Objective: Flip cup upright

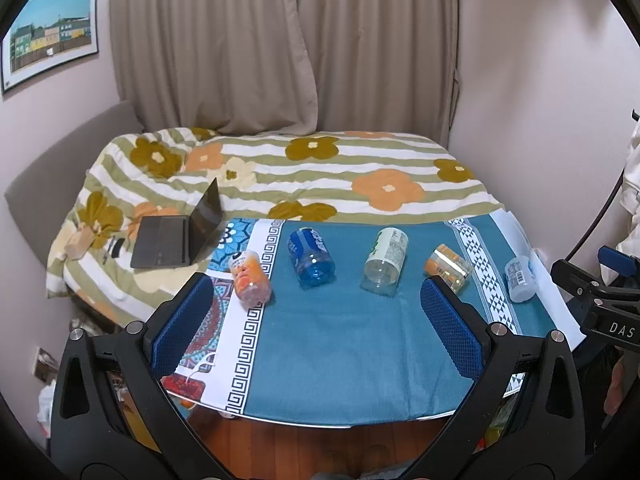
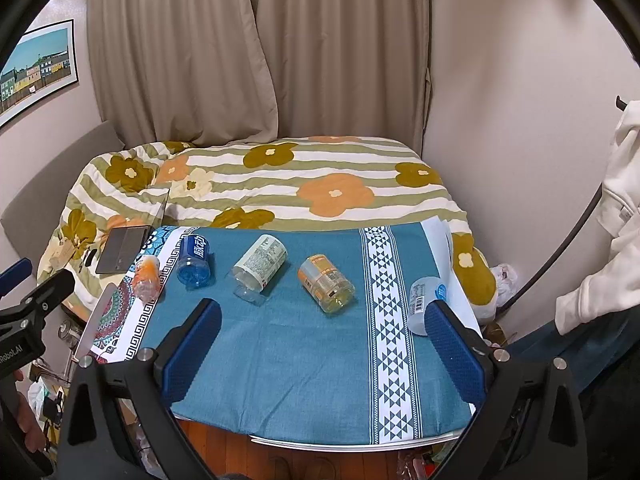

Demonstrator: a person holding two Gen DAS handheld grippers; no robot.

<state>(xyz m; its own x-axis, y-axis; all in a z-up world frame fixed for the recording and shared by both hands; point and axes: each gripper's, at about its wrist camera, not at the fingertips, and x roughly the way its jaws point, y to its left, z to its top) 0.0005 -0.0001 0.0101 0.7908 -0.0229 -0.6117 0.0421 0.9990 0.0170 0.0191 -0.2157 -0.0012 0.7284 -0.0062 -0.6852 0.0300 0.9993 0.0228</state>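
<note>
Cups, five cut-down plastic bottle bodies, lie on their sides in a row across the middle of both frames on the teal tablecloth (image 1: 340, 340), long axes running roughly away from the cameras and open mouths toward the near edge. Orange cup (image 1: 250, 278), blue cup (image 1: 311, 256) and green-labelled clear cup (image 1: 385, 260) sit ahead of the left gripper (image 1: 318, 328); the amber cup (image 2: 327, 284) and pale cup (image 2: 424, 300) lie nearer the right gripper (image 2: 322, 350). Both grippers hang with jaws spread wide, holding nothing, well short of the row.
</note>
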